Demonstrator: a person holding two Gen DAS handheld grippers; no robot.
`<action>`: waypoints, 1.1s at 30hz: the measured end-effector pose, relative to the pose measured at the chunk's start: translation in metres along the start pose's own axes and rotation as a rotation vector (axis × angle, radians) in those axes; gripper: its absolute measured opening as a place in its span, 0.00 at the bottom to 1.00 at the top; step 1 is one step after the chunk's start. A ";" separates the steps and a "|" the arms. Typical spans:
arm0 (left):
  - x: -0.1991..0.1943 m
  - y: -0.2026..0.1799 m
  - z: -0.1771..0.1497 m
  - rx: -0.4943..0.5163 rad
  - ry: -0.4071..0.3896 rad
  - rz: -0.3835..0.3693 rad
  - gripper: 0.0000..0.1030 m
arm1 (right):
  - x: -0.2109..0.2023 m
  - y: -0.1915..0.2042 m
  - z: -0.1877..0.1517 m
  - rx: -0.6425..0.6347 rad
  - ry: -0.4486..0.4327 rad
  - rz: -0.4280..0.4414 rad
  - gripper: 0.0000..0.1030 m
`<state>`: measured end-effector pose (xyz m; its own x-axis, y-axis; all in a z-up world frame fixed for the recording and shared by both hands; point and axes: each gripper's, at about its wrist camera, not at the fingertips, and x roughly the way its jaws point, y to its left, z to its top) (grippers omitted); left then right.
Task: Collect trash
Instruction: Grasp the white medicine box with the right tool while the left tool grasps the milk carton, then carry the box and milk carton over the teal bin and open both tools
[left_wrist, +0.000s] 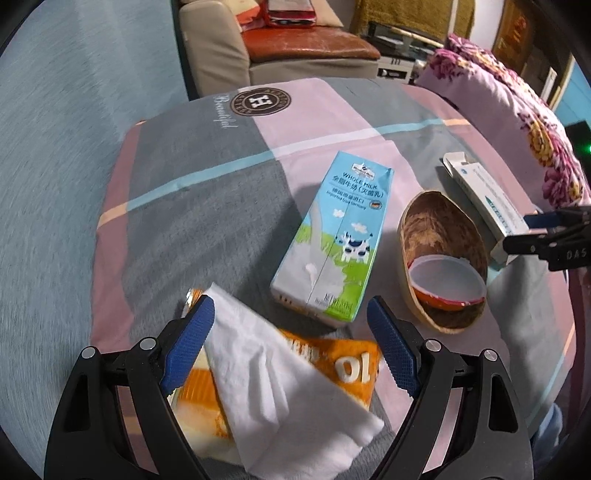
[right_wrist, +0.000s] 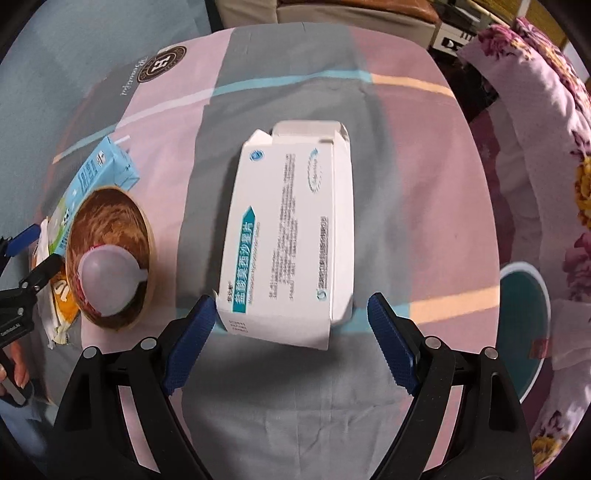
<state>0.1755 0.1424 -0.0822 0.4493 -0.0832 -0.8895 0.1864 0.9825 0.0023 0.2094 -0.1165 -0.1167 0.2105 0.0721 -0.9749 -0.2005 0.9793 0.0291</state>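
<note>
"WHOLE MILK" on milk carton (left_wrist: 330, 236), "Beautiful" on bedspread (left_wrist: 221, 110)

L claw (left_wrist: 291, 345) is pointing steeply down w/ both blue-padded fingers (left_wrist: 188, 343) spread wide, nothing pressed btwn the pads. R claw (right_wrist: 291, 343) is aiming even closer to straight down, jaws likewise standing wide apart, pads gripping nothing. In the L wrist view the R claw's black frame and one blue fingertip are showing at the right edge; in the R wrist view the L claw is showing at the left edge, w/ a person's hand (right_wrist: 14, 369) wrapping its handle below.
</note>
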 end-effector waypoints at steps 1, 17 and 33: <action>0.002 0.000 0.003 0.006 0.003 0.002 0.83 | 0.000 0.000 0.003 -0.004 0.000 0.002 0.78; 0.048 -0.007 0.042 0.013 0.082 -0.062 0.83 | 0.019 -0.009 0.045 0.021 -0.007 0.038 0.66; -0.005 -0.012 0.041 -0.109 -0.047 -0.015 0.51 | -0.020 -0.046 0.008 0.093 -0.110 0.132 0.58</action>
<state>0.2068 0.1246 -0.0591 0.4883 -0.1028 -0.8666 0.0984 0.9932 -0.0624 0.2222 -0.1613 -0.0965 0.2927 0.2160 -0.9315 -0.1451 0.9729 0.1800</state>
